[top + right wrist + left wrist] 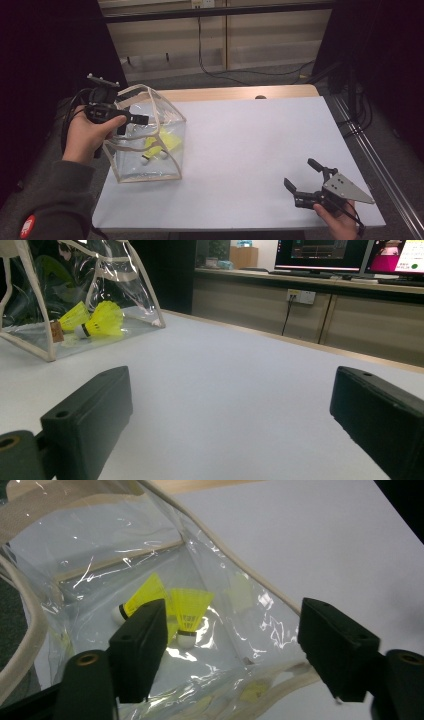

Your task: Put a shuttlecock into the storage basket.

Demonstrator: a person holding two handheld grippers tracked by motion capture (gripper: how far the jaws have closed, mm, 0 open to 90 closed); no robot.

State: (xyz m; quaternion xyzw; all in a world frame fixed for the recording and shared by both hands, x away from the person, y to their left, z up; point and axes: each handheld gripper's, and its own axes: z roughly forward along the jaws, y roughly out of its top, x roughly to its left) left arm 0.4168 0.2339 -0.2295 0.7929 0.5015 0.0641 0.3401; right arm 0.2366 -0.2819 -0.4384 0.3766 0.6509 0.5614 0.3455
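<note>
— Where was the clear bag (150, 135) sitting?

— At the left end of the white counter (250, 150), upright, its beige-trimmed mouth gaping upward. Two yellow shuttlecocks (187, 612) lay on its floor, touching each other, white cork ends toward the near side.

— And the left hand (87, 135)?

— It came in from the lower left, forearm in a dark sleeve (55, 200), fingers wrapped round the handle, holding the left claw (131, 120) raised at the bag's rim and pointed to the right, tilted down into the opening. In the left gripper view its jaws stood well apart, with the bag's near wall and the shuttlecocks seen between them; I couldn't tell whether either jaw touched the plastic.

— The other one?

— The right hand (340, 220) sat at the counter's near right corner, well apart from the bag. The right claw (301, 175) hung low over the surface, aimed left toward the bag, jaws spread wide with nothing between them but bare counter.
</note>
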